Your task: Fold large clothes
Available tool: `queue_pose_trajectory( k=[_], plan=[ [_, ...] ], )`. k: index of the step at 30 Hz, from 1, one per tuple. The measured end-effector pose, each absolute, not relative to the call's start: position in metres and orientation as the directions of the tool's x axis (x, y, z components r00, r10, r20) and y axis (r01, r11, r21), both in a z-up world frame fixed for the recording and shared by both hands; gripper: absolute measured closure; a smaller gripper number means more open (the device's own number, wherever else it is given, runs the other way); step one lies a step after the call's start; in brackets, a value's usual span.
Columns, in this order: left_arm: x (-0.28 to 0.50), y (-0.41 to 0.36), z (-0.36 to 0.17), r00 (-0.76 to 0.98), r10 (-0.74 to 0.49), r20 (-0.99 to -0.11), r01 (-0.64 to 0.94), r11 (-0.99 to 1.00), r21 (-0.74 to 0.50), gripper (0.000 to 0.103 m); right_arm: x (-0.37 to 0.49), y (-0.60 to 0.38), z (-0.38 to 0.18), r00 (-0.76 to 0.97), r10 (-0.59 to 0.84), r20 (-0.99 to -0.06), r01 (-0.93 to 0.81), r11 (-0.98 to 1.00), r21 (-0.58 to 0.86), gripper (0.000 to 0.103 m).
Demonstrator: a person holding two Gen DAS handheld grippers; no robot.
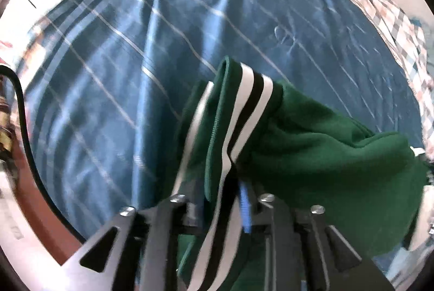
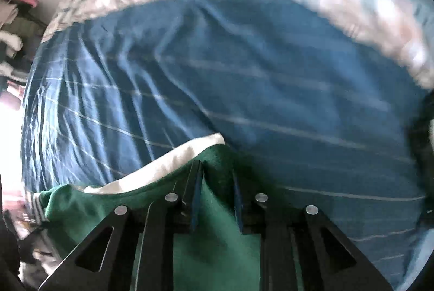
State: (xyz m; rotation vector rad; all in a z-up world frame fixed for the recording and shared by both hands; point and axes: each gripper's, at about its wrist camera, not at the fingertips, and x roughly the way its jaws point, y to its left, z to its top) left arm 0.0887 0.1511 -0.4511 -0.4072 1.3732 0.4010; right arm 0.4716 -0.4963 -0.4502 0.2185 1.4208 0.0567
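Left wrist view: the left tool (image 1: pixel 219 199) points down at the bed, its jaws narrow and clamped on the striped band (image 1: pixel 251 101) of a green garment (image 1: pixel 325 144). The band, white and black, runs lengthwise up from between the fingers and ends in a folded tip pointing away from the camera. The green cloth bunches off to the right, lifted above the blue sheet (image 1: pixel 108 74). Beyond the sheet, at the upper right, lies a checked blanket (image 1: pixel 379 1).

Right wrist view: the right tool (image 2: pixel 217 182) also points down, jaws narrow, with a fold of the same green cloth pinched between its pads. From there the cloth stretches left, its white edge (image 2: pixel 162 166) slanting from lower left up to a corner near the fingertips. The sheet spreads behind it, wrinkled, with thin pale lines; farther back is the blurred blanket.
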Motion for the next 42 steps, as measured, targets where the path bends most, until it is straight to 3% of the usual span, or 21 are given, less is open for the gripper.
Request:
queue_pose_trajectory(
  k=[1, 3, 4, 8, 12, 15, 17, 22, 24, 25, 26, 27, 28, 31, 35, 39, 42],
  plan=[
    [0.087, 0.148, -0.444, 0.154, 0.081, -0.985, -0.499, 0.866, -0.007, 0.070, 0.464, -0.491, -0.433, 0.184, 0.141, -0.973, 0.083, 0.984, 0.158, 0.081],
    [0.084, 0.140, -0.434, 0.167, 0.149, -0.975, -0.485, 0.873, 0.051, 0.041, 0.449, -0.469, -0.400, 0.235, 0.175, -0.956, 0.046, 0.981, 0.191, 0.081],
    [0.085, 0.137, -0.430, 0.174, 0.185, -0.967, -0.482, 0.873, 0.080, 0.019, 0.444, -0.450, -0.391, 0.234, 0.199, -0.952, 0.010, 0.978, 0.207, 0.081],
    [0.097, 0.131, -0.432, 0.182, 0.213, -0.960, -0.492, 0.865, 0.099, 0.018, 0.430, -0.379, -0.395, 0.146, 0.325, -0.934, -0.127, 0.943, 0.308, 0.081],
    [0.122, 0.124, -0.451, 0.175, 0.219, -0.960, -0.482, 0.869, 0.110, 0.018, 0.433, -0.297, -0.463, -0.020, 0.384, -0.923, -0.188, 0.905, 0.381, 0.081],
    [0.131, 0.138, -0.460, 0.165, 0.174, -0.971, -0.520, 0.852, 0.064, 0.018, 0.445, -0.275, -0.521, -0.075, 0.263, -0.962, -0.143, 0.952, 0.272, 0.081],
    [0.131, 0.156, -0.461, 0.168, 0.136, -0.976, -0.559, 0.829, 0.020, 0.018, 0.452, -0.284, -0.524, -0.072, 0.311, -0.948, -0.009, 0.950, 0.313, 0.081],
    [0.138, 0.188, -0.473, 0.196, -0.038, -0.980, -0.590, 0.793, -0.149, 0.018, 0.445, -0.311, -0.507, -0.067, 0.397, -0.915, 0.070, 0.917, 0.393, 0.081],
    [0.148, 0.190, -0.487, 0.188, -0.102, -0.977, -0.573, 0.796, -0.194, 0.020, 0.440, -0.326, -0.507, -0.072, 0.425, -0.902, 0.111, 0.902, 0.417, 0.081],
    [0.153, 0.190, -0.492, 0.210, -0.103, -0.972, -0.560, 0.802, -0.206, 0.026, 0.436, -0.329, -0.507, -0.069, 0.435, -0.898, 0.122, 0.897, 0.425, 0.081],
    [0.158, 0.188, -0.491, 0.243, -0.097, -0.965, -0.536, 0.816, -0.217, 0.067, 0.435, -0.329, -0.506, -0.065, 0.434, -0.899, 0.126, 0.897, 0.424, 0.081],
    [0.162, 0.187, -0.489, 0.241, -0.071, -0.968, -0.527, 0.828, -0.192, 0.098, 0.436, -0.330, -0.504, -0.058, 0.430, -0.901, 0.131, 0.898, 0.420, 0.081],
    [0.166, 0.184, -0.485, 0.231, -0.025, -0.973, -0.520, 0.842, -0.144, 0.102, 0.434, -0.327, -0.498, -0.046, 0.424, -0.905, 0.133, 0.900, 0.415, 0.081],
    [0.167, 0.185, -0.466, 0.292, 0.025, -0.956, -0.512, 0.848, -0.134, 0.102, 0.430, -0.315, -0.479, 0.009, 0.456, -0.890, 0.100, 0.885, 0.455, 0.081],
    [0.169, 0.202, -0.481, 0.281, -0.017, -0.960, -0.568, 0.803, -0.181, 0.102, 0.441, -0.266, -0.468, -0.009, 0.513, -0.858, -0.021, 0.858, 0.513, 0.081],
    [0.169, 0.211, -0.508, 0.252, -0.091, -0.963, -0.610, 0.758, -0.231, 0.095, 0.462, -0.219, -0.531, -0.112, 0.384, -0.917, -0.028, 0.921, 0.389, 0.082],
    [0.167, 0.215, -0.508, 0.256, -0.136, -0.957, -0.626, 0.731, -0.271, 0.094, 0.471, -0.219, -0.559, -0.159, 0.392, -0.906, 0.062, 0.920, 0.387, 0.085]
  ],
)
